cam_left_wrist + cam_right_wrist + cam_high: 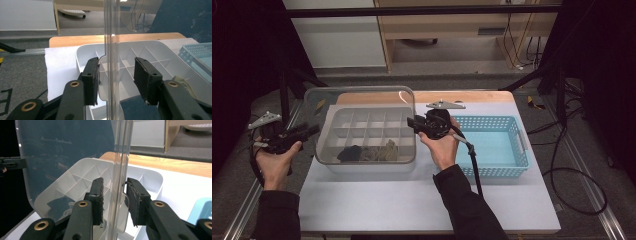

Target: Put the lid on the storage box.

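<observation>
Right gripper straddling clear lid edge, jaws half-open, pads looking barely off it. Left gripper doing same, gaps showing. Lid standing over compartment box; looking light, stiff, slippery, so pinching rim.

One organizer box, one basket

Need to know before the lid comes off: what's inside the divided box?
Dark and tan cloth items fill the near compartments of the box; the rest look empty through the clear lid.
</observation>
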Available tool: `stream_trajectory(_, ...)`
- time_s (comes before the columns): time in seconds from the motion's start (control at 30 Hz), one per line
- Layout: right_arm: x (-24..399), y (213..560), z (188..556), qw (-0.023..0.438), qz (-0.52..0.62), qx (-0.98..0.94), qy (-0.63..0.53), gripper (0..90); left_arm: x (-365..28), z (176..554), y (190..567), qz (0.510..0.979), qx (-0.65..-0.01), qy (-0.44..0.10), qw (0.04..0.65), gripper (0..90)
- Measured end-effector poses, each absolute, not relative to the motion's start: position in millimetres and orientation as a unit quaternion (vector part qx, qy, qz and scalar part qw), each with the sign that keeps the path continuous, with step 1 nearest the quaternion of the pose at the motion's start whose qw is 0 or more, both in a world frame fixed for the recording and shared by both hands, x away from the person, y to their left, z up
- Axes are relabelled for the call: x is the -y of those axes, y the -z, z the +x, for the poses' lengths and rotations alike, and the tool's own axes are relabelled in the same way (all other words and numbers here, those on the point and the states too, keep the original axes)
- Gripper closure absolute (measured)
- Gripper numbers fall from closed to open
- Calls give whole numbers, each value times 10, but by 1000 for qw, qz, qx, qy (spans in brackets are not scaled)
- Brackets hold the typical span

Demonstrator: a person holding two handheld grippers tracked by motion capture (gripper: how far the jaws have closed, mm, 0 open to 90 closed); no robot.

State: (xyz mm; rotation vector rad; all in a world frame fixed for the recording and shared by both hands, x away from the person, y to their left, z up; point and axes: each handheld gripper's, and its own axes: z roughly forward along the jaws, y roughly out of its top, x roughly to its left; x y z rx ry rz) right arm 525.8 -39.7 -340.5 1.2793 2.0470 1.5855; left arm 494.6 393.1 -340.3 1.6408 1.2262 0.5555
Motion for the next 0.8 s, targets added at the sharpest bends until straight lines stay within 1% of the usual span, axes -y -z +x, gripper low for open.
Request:
stream_trajectory(0.2,378,3458,5284,146,430,-705,-544,655,-3890,4992,3420,674,-508,-235,482,525)
stream_trajectory(0.43,385,3512,5324,149,428,-701,-551,652,-3868,5048,3451,674,-511,-236,479,507)
stream_trajectory(0.8,351,3615,5390,170,420,-699,-553,620,-3843,5131,3517,675,-515,-237,473,475)
